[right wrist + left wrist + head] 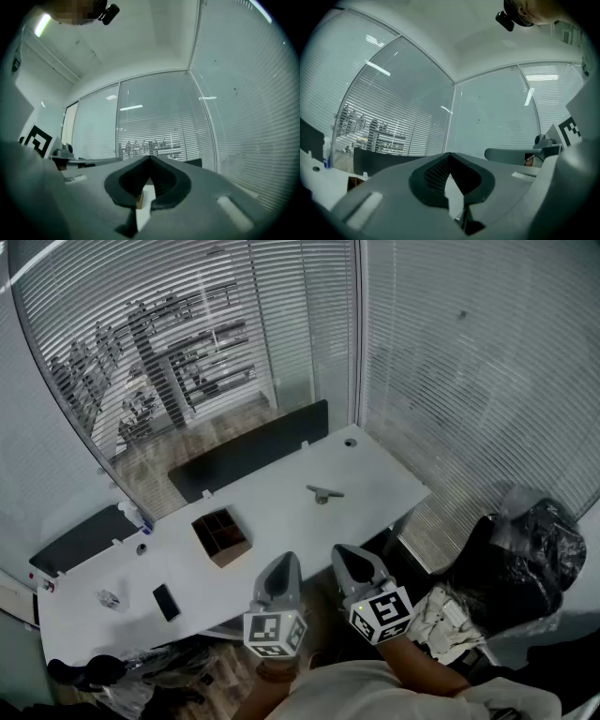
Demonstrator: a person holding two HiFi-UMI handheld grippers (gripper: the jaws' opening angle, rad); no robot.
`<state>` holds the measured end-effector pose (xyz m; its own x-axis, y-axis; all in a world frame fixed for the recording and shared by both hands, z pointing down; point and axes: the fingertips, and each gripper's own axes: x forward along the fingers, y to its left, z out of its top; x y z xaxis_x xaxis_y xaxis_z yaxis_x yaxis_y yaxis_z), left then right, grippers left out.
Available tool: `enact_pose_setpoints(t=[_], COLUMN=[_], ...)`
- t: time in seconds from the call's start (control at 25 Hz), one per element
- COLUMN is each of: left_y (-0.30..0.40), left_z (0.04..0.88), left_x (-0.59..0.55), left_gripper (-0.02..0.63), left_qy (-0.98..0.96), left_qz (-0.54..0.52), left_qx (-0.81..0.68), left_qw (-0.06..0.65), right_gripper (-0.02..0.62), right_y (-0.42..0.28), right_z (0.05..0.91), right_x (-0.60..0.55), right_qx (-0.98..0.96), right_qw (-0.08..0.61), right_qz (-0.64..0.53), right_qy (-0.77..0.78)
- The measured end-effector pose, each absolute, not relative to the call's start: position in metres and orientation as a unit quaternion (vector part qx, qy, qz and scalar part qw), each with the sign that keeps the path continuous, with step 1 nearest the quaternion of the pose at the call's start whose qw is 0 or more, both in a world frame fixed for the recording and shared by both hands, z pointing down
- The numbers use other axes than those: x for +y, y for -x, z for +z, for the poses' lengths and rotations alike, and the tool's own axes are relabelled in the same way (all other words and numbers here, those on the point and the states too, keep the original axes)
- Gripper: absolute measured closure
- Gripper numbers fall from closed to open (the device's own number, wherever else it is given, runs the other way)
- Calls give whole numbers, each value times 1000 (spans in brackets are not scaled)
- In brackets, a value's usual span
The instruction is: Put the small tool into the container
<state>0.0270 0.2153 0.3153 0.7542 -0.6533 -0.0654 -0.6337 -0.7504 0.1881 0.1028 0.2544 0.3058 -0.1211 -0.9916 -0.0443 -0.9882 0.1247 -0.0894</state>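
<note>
The small grey tool [324,493] lies on the white table [375,474], towards its right end. The brown container [222,535], split into compartments, stands left of the tool near the table's front edge. My left gripper [286,561] and right gripper [348,554] hang side by side in front of that edge, held level, well short of both objects. Each is shut with nothing between its jaws. In the left gripper view the left gripper [449,154] shows its tips meeting; the right gripper [150,158] in the right gripper view looks the same. Neither gripper view shows the tool.
A black phone [166,602] and a small shiny object [108,597] lie at the table's left end, with a blue-capped bottle [141,518] behind them. Dark partition panels [248,451] line the far edge. A black chair under plastic wrap [525,559] stands to the right. Glass walls with blinds surround the table.
</note>
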Motion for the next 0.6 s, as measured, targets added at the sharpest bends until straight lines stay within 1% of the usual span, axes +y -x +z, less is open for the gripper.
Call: enact_pose_setpoints(t=[0.16,0.6], left_y=[-27,-31], left_z=[311,318], left_x=[218,227], left_gripper=[603,603], left_qy=[-934,-940], left_qz=[-71,-56], left_qx=[-343,-327], left_qw=[69,77], right_gripper=[595,595], right_y=[-104,-104], right_z=[306,307], right_x=[256,263], right_qx=[746,754], right_qw=[49,44], right_qz=[-20,-20], right_qy=[664,655])
